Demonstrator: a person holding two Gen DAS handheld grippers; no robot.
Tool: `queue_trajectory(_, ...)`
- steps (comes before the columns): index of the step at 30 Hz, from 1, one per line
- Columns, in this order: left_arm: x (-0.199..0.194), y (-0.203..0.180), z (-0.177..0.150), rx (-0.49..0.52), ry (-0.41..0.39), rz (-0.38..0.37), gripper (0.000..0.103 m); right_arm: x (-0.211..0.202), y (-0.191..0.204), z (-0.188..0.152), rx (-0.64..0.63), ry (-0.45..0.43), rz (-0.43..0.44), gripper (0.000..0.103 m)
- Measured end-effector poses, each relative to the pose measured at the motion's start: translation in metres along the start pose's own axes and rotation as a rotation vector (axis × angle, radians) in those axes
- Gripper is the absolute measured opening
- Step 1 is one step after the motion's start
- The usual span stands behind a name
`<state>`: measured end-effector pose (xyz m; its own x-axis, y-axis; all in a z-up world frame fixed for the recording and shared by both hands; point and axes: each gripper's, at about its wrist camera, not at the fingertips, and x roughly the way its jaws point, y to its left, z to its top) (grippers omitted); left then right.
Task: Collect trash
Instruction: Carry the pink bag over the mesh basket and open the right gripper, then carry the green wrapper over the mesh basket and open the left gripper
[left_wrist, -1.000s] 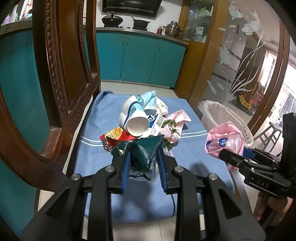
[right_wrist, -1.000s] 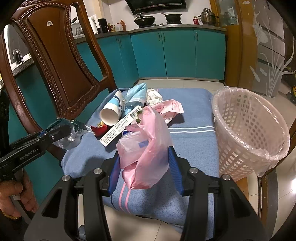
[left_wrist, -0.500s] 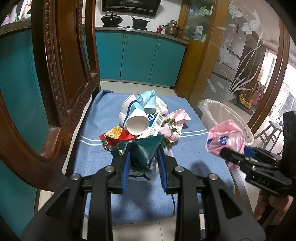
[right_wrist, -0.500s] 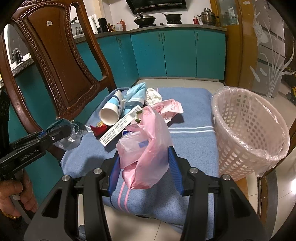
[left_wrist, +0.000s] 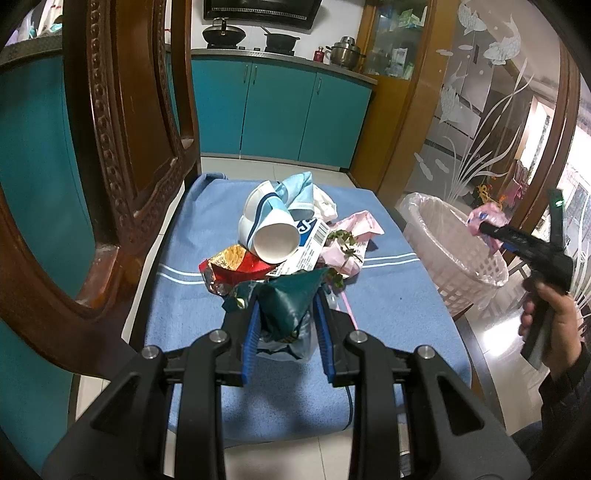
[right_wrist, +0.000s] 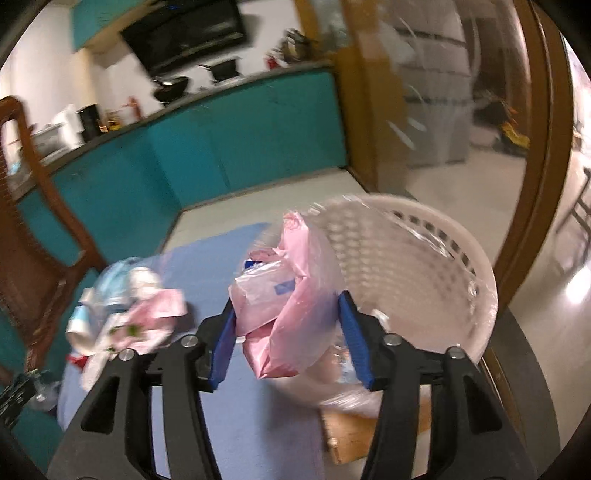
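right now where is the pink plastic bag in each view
Left wrist view: the pink plastic bag is small at the far right, at the tip of the right gripper, over the white basket.
Right wrist view: it fills the lower centre, between jaws that have just been opening, in front of the basket.
Shared landmark: the white basket with its clear liner.

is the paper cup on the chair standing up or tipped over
Tipped over. The paper cup lies on its side atop the trash pile, open mouth facing the camera.
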<state>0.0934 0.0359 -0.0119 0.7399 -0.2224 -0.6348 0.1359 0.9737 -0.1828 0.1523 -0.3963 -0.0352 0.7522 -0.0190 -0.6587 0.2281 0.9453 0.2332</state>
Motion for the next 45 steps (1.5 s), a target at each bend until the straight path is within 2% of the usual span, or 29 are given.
queue_trajectory(2, 0.002, -0.001, -0.001, 0.004, 0.004, 0.005, 0.029, 0.005, -0.013, 0.000, 0.057, 0.039, -0.008, 0.061)
queue_trajectory(3, 0.003, -0.002, -0.002, 0.007, 0.005, 0.008, 0.029, 0.002, -0.014, 0.001, 0.068, 0.042, -0.005, 0.065)
queue_trajectory(5, 0.004, -0.004, -0.004, 0.015, 0.009, 0.011, 0.029, -0.017, -0.010, 0.006, 0.065, 0.006, 0.006, 0.078)
queue_trajectory(7, 0.006, -0.006, -0.006, 0.027, 0.012, 0.014, 0.029, -0.044, -0.005, 0.007, 0.054, -0.085, 0.013, 0.100)
queue_trajectory(8, 0.007, -0.007, -0.007, 0.030, 0.016, 0.017, 0.029, -0.058, -0.004, 0.007, 0.046, -0.139, 0.014, 0.100)
queue_trajectory(11, 0.010, -0.013, -0.009, 0.046, 0.023, 0.017, 0.029, -0.075, -0.007, 0.010, 0.053, -0.183, 0.010, 0.100)
queue_trajectory(15, 0.008, -0.042, -0.001, 0.100, -0.001, -0.016, 0.029, -0.105, -0.032, 0.014, 0.183, -0.288, 0.061, 0.100)
queue_trajectory(18, 0.020, -0.088, 0.016, 0.148, 0.000, -0.089, 0.029, -0.116, -0.047, 0.016, 0.266, -0.350, 0.050, 0.100)
queue_trajectory(23, 0.064, -0.200, 0.063, 0.230, 0.016, -0.291, 0.030, -0.118, -0.066, 0.020, 0.338, -0.360, 0.046, 0.100)
queue_trajectory(24, 0.075, -0.222, 0.074, 0.240, 0.016, -0.314, 0.032, -0.118, -0.066, 0.020, 0.342, -0.362, 0.047, 0.100)
queue_trajectory(26, 0.094, -0.251, 0.087, 0.261, 0.041, -0.348, 0.062, -0.120, -0.066, 0.019, 0.338, -0.364, 0.053, 0.100)
queue_trajectory(27, 0.104, -0.260, 0.091, 0.261, 0.054, -0.362, 0.085, -0.120, -0.065, 0.019, 0.329, -0.362, 0.057, 0.100)
queue_trajectory(28, 0.111, -0.265, 0.093, 0.249, 0.061, -0.362, 0.087, -0.119, -0.064, 0.019, 0.324, -0.356, 0.063, 0.100)
queue_trajectory(30, 0.115, -0.263, 0.089, 0.234, 0.084, -0.349, 0.087, -0.117, -0.059, 0.019, 0.312, -0.339, 0.076, 0.100)
queue_trajectory(33, 0.098, -0.231, 0.074, 0.205, 0.069, -0.333, 0.087, -0.118, -0.048, 0.016, 0.277, -0.319, 0.100, 0.100)
queue_trajectory(36, 0.067, -0.182, 0.058, 0.218, 0.027, -0.219, 0.087, -0.112, -0.026, 0.011, 0.219, -0.261, 0.130, 0.100)
queue_trajectory(40, 0.027, -0.100, 0.037, 0.211, -0.021, 0.005, 0.089, -0.094, 0.032, -0.008, 0.080, -0.112, 0.235, 0.100)
queue_trajectory(42, 0.010, -0.057, 0.027, 0.150, -0.018, 0.056, 0.090, -0.087, 0.070, -0.026, -0.001, -0.028, 0.295, 0.100)
queue_trajectory(45, 0.000, -0.011, 0.010, 0.064, -0.016, 0.109, 0.090, -0.083, 0.115, -0.051, -0.119, 0.019, 0.313, 0.100)
